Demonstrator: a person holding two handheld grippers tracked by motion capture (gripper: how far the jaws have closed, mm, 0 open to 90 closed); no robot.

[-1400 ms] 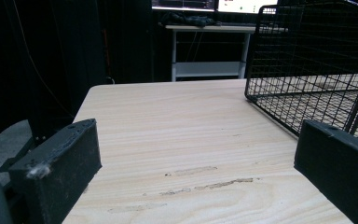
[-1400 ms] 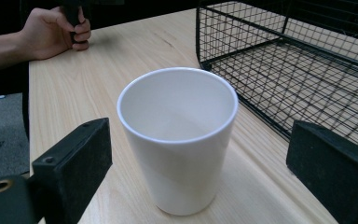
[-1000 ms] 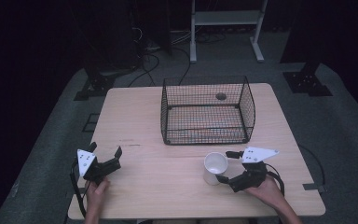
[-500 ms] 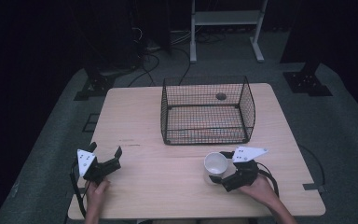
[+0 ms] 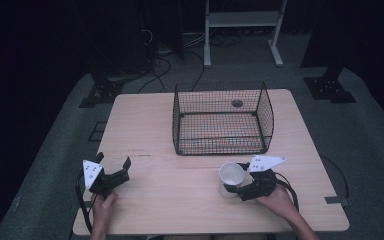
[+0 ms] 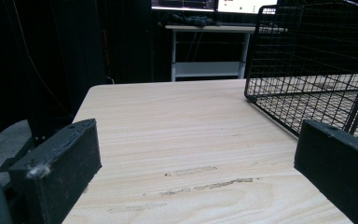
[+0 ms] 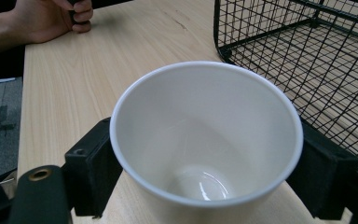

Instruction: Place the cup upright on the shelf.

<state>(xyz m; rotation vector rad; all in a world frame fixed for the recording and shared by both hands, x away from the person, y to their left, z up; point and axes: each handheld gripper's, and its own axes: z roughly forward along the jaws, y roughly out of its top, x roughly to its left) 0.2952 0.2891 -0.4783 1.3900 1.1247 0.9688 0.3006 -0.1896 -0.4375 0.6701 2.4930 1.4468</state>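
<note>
Right gripper [image 5: 240,187] at the near right of the table [image 5: 145,125], jaws set on either side of one white cup [image 5: 231,176] and pressed against its walls, as seen close up in the right gripper view, where the cup [image 7: 207,135] stands upright and empty between the two black jaws. Cup resting near the table's front edge, just in front of the basket. Held from behind by one hand [image 5: 277,202].

Left gripper [image 5: 115,172] at the near left of the table, well apart from the cup, jaws spread wide with nothing but bare wood between them. Gripped by the other hand [image 5: 103,205], also seen far off in the right gripper view [image 7: 51,18].

Beyond both: one black wire basket [image 5: 222,120] standing at the middle of the table's far half. One cup, one basket, two grippers, two hands.
</note>
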